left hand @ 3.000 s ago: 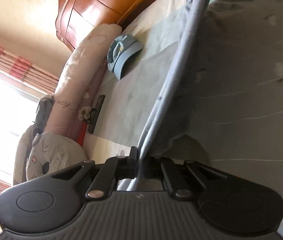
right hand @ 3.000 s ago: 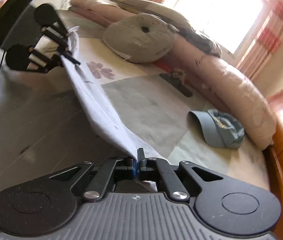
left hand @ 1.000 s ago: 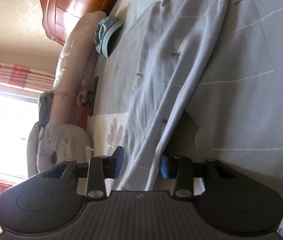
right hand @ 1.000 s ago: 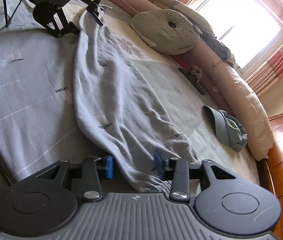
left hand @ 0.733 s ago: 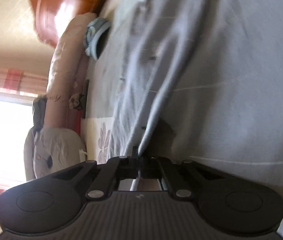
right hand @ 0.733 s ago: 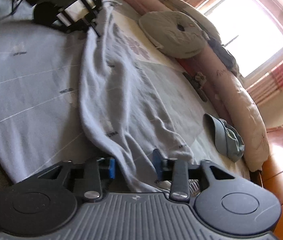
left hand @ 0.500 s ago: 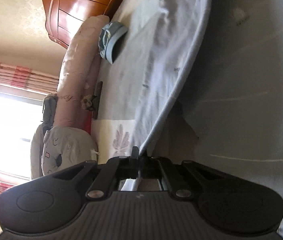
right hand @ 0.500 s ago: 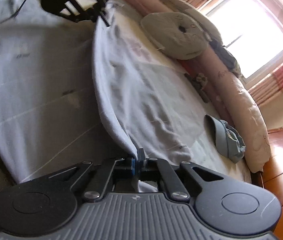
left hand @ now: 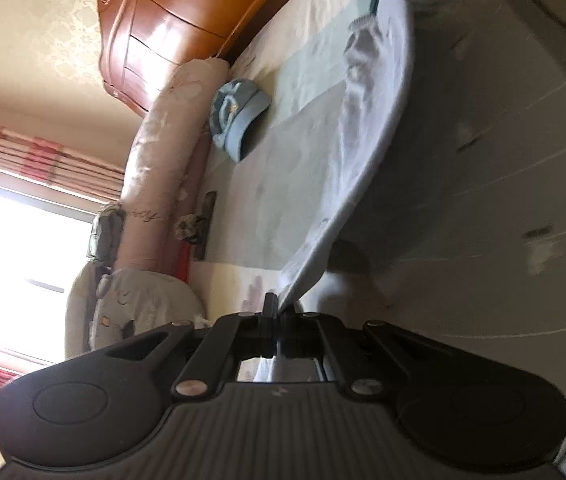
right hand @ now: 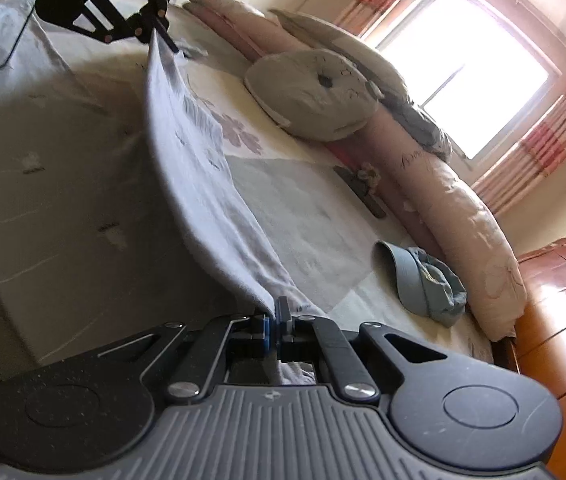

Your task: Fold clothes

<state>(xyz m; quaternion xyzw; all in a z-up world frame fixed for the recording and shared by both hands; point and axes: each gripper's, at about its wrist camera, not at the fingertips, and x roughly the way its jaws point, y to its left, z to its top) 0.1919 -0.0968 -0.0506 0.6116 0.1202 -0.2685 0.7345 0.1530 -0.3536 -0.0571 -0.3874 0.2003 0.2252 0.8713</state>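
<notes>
Since a second ago: both sets of fingers clamped shut on fabric, folded edge raised off bed [right hand: 303, 208]. Left gripper [left hand: 275, 312] and right gripper [right hand: 274, 322] pinch opposite ends of grey garment [right hand: 203, 184]. Mid-fold. Next, probably: carry edge across, keep taut, lay flat.

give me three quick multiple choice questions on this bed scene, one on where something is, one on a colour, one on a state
1. Where does the cap lie?
A. on the bed beside the long pink bolster
B. on the floor
C. on the round cushion

2. What colour is the cap?
A. red
B. blue
C. black

3. How is the grey garment held?
A. lying flat, untouched
B. by one gripper only
C. pinched at both ends and stretched between the grippers

Answers:
1 A, it rests on the bedcover next to the bolster.
2 B, its fabric is light blue.
3 C, the right gripper and left gripper are each shut on an end.
</notes>
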